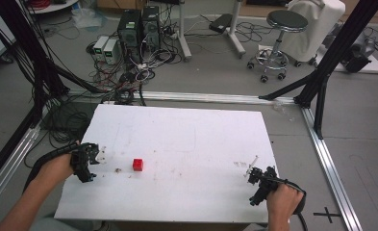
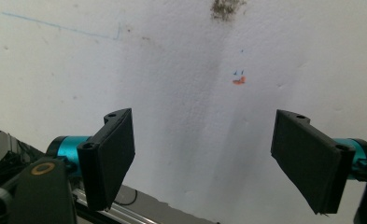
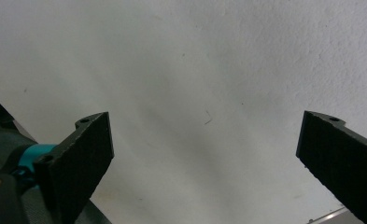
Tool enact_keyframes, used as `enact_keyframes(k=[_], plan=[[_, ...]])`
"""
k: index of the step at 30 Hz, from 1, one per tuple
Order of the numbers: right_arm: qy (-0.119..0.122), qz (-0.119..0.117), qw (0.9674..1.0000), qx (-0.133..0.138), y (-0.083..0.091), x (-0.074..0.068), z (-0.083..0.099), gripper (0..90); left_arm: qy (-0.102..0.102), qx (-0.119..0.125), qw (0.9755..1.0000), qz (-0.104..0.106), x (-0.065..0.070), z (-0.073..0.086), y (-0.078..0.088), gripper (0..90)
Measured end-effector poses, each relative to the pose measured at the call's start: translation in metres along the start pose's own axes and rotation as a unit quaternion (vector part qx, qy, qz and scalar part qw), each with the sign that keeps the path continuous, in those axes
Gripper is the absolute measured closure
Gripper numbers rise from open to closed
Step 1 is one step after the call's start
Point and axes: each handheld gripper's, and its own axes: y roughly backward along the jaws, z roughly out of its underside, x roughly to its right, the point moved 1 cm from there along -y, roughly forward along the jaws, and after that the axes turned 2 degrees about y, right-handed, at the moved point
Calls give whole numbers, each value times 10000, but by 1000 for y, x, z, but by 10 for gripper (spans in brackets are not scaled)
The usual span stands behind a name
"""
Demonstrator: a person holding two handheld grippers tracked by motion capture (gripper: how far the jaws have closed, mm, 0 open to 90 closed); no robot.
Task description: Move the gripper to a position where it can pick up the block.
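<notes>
Two grippers: both were held over the table, one near each front corner, with nothing between their jaws.
Table: a white board, scuffed and stained, carried a single loose item; faint blue pen lines and an orange mark showed on its surface in the left gripper view.
Left gripper: sat close to the left edge, towards the front; jaws were spread wide and empty, black pads facing each other across bare board.
Right gripper: sat near the front right corner; jaws likewise released, wide apart, gripping nothing.
Red cube: rested on the board left of centre, towards the front edge, near the left gripper and well apart from the right one. It touched neither.
Step in hand (judged): approach to the cube had not closed; the left gripper was the nearer candidate.
Risk 1: a small, light cube could be pushed along the smooth board if one pad arrived first.
Risk 2: a tilted or off-centre closure could pinch a corner and flick the cube out.
Risk 3: descending too low could drag the pads on the board.
Writing: no brand, label or legible text was readable; the pen marks formed no words.
</notes>
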Motion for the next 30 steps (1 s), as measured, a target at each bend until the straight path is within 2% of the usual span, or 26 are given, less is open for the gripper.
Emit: enact_keyframes(k=[6,8,18,23,25,30], plan=[[-40,3,10000,33,0,0,1,31,-151,-31,9999,45,-7,-9,2,219],[-5,-5,10000,15,0,0,0,31,-265,-60,9996,77,-10,-13,3,219],[-23,6,10000,64,1,0,1,31,-445,-30,9990,38,-20,-33,6,219],[8,10,10000,77,1,1,1,31,-577,-71,9983,92,-23,-46,4,219],[17,6,10000,86,2,1,1,31,-558,-39,9984,113,-23,-48,3,219],[-22,15,9999,101,2,1,2,31,-761,-65,9970,158,-25,-59,2,219]])
